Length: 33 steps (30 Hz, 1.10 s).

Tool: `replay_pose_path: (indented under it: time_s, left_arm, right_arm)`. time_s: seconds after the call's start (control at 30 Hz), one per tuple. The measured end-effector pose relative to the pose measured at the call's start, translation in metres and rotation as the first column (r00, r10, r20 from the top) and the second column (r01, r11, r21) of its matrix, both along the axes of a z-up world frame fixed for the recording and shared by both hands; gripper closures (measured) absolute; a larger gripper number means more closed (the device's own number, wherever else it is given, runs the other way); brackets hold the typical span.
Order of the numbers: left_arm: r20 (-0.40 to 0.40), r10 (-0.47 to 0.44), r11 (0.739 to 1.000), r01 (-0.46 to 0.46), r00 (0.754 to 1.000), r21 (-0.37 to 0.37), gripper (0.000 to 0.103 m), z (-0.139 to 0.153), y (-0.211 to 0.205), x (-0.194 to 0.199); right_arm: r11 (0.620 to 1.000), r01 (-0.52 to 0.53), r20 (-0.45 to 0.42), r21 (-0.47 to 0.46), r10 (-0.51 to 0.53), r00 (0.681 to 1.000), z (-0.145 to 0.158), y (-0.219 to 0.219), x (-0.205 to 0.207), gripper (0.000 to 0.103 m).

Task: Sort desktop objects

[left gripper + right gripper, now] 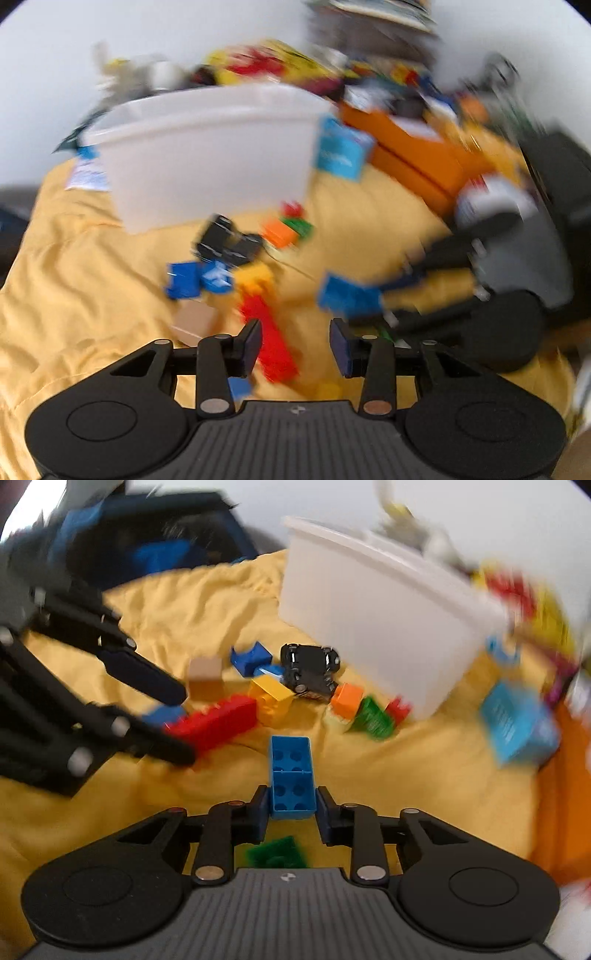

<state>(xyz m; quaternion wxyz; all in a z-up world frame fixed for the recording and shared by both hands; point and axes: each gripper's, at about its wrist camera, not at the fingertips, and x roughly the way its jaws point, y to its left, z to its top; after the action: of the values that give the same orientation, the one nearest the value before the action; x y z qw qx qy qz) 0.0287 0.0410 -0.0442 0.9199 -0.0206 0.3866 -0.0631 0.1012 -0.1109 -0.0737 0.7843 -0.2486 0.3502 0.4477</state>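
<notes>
My right gripper (290, 806) is shut on a long blue brick (291, 775), held above the yellow cloth; the left wrist view shows that brick (349, 297) at the right. My left gripper (295, 341) is open and empty, its jaws on either side of a long red brick (267, 338); the right wrist view shows it (181, 720) open by the red brick (218, 720). Loose pieces lie ahead: a yellow brick (271, 698), a black toy car (308, 668), an orange brick (347, 698), a green brick (373, 716), a tan block (205, 677). A white bin (380, 627) stands behind them.
A yellow cloth (92, 277) covers the surface. An orange box (410, 155) and a light-blue card box (517, 723) stand right of the bin. A dark green brick (277, 853) lies under my right gripper. A black case (147, 542) sits far left. Both views are motion-blurred.
</notes>
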Motion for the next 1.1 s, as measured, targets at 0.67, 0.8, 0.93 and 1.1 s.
replay_pose_path:
  time_s: [0.67,0.8,0.93,1.1]
  left_arm:
    - [-0.176,0.010,1.000,-0.010,0.984,-0.003,0.074,-0.040,-0.014,0.038]
    - [-0.164,0.000,0.999,0.009,0.987,0.052,0.076,-0.047,-0.028,0.031]
    - [-0.177,0.015,1.000,-0.012,0.984,0.016,0.076,-0.042,-0.018,0.030]
    - [-0.163,0.069,0.998,-0.065,0.984,0.028,0.076,-0.025,0.002,0.013]
  right_arm:
    - [0.904,0.407,-0.401,0.130,-0.328,0.856,0.000,-0.039,0.069,0.069]
    - [0.941,0.296,-0.248,0.166,-0.251,0.936,0.021,-0.027,0.043,0.063]
    - [0.986,0.128,-0.110,0.103,-0.117,0.987,0.023,-0.014,0.015,0.064]
    - [0.994,0.087,-0.060,0.071,-0.082,0.995,0.022,0.005,-0.004,0.065]
